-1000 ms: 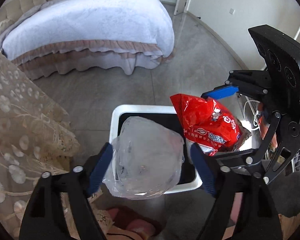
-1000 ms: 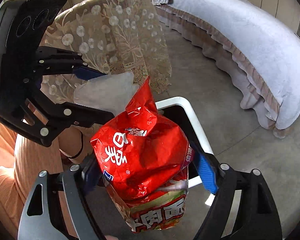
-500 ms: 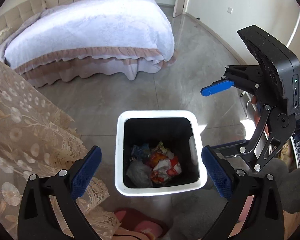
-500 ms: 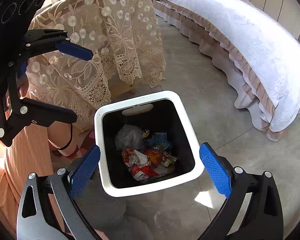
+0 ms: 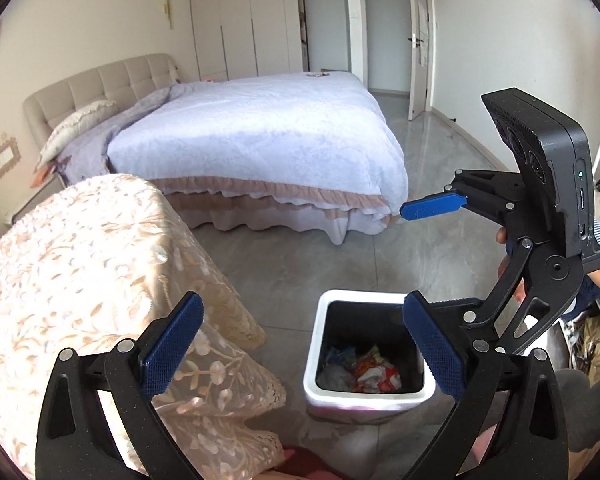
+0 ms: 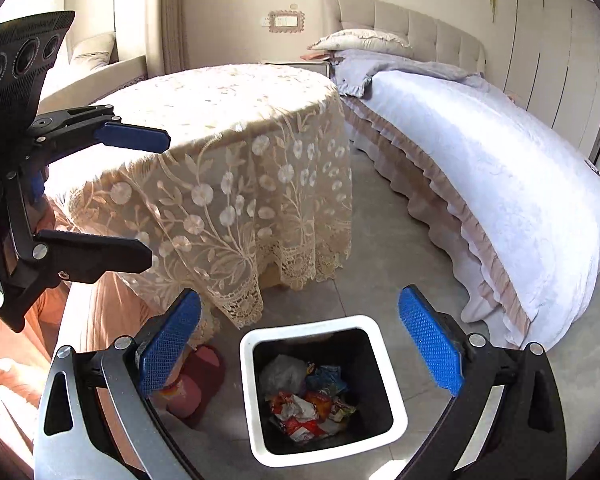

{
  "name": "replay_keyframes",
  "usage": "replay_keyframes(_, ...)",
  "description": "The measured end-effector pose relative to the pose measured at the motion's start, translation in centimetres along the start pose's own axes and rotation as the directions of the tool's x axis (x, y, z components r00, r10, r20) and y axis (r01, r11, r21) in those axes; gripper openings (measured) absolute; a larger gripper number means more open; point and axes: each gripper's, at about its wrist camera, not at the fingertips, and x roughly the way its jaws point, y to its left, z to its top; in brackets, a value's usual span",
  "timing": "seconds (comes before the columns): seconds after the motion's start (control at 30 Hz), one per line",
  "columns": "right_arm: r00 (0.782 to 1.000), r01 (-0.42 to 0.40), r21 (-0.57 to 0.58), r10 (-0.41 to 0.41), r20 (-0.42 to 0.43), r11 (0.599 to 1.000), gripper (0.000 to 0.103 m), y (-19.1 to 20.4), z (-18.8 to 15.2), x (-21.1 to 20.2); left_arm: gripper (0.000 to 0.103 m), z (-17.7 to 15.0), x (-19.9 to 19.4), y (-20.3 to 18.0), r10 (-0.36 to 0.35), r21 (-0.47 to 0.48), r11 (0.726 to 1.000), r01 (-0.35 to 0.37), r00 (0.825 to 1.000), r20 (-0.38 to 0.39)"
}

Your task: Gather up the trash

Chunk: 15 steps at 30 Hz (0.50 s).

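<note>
A white bin with a black inside stands on the grey floor; its rim shows in the left wrist view (image 5: 314, 354) and in the right wrist view (image 6: 247, 376). Crumpled wrappers and a clear bag (image 5: 370, 372) lie at its bottom, also seen in the right wrist view (image 6: 306, 398). My left gripper (image 5: 306, 350) is open and empty, above the bin and a little to its left. My right gripper (image 6: 300, 352) is open and empty, above the bin. Each gripper shows in the other's view, the right one (image 5: 432, 252) and the left one (image 6: 140, 196).
A round table under a lace cloth (image 6: 228, 152) stands beside the bin, also in the left wrist view (image 5: 76, 264). A bed with a white cover (image 5: 256, 140) lies beyond. Red slippers (image 6: 196, 376) sit left of the bin. The person's legs (image 6: 96, 312) are close by.
One second ago the left gripper held a clear bag and the right a red snack bag. Both opened, the trash dropped into the bin, and both grippers rose and tilted up.
</note>
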Motion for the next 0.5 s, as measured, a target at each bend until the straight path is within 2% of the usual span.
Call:
replay_keyframes(0.13, 0.997, -0.006, -0.038, 0.008, 0.072, 0.999, 0.099, 2.9, 3.1, -0.8, 0.098, -0.3, -3.8, 1.5, 0.107, -0.026, 0.994, -0.106, 0.992, 0.063)
replay_keyframes(0.33, 0.989, -0.017, -0.057, 0.026, 0.146, 0.998, 0.099, 7.0, 7.3, -1.2, 0.098, -1.3, -8.9, 4.5, 0.273, -0.081, 0.961, -0.266, 0.956, 0.107)
replay_keyframes(0.5, 0.983, -0.035, -0.050, 0.044, 0.178, 0.998, 0.099, 10.1, 10.2, -0.8, 0.098, -2.8, -12.1, 8.0, 0.352, -0.204, 0.923, -0.325, 0.929, 0.112)
